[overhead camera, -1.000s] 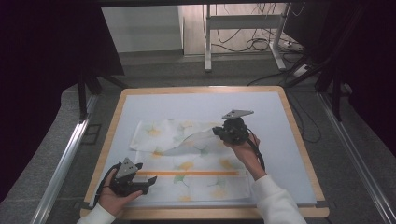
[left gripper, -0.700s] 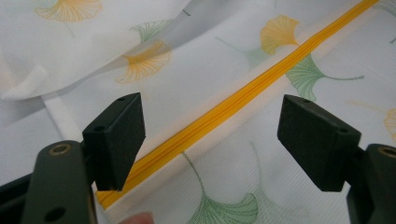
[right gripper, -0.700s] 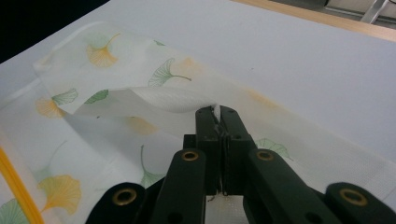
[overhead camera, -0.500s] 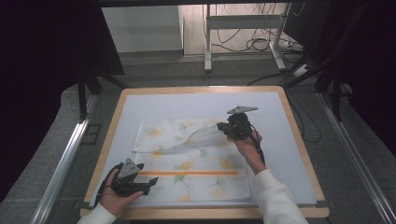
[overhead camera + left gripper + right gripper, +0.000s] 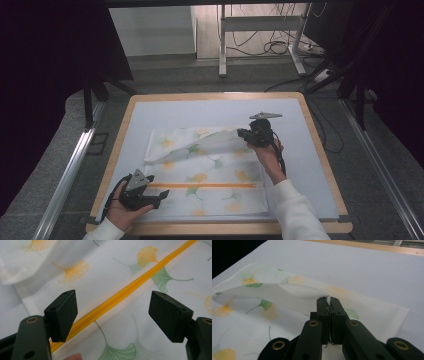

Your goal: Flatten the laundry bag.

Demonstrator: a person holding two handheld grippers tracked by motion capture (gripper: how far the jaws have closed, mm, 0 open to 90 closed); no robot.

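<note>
A: Cloth cover (image 5: 205,175) lies flat on the white table (image 5: 310,165), printed with leaves, orange zipper (image 5: 210,185) running across its near part. How far along?

B: Early, by my reading. Only the top layer at the far right is lifted; the rest lies spread. Whether it's a fold or an opening-up, most of it is left to do.

A: Right gripper (image 5: 329,301)?

B: Clenched on a thin pinch of the white fabric, which rises out of the jaw tips and sweeps away in a raised flap (image 5: 274,293). In the high view it sits at the cover's far right corner, flap stretching left from it.

A: Left gripper (image 5: 112,315)?

B: Released, jaws wide apart, grasping nothing. It hovers over the near left end of the cover; the zipper runs slantwise between its pads (image 5: 62,312), close under the left one. I can't tell if it touches.
</note>
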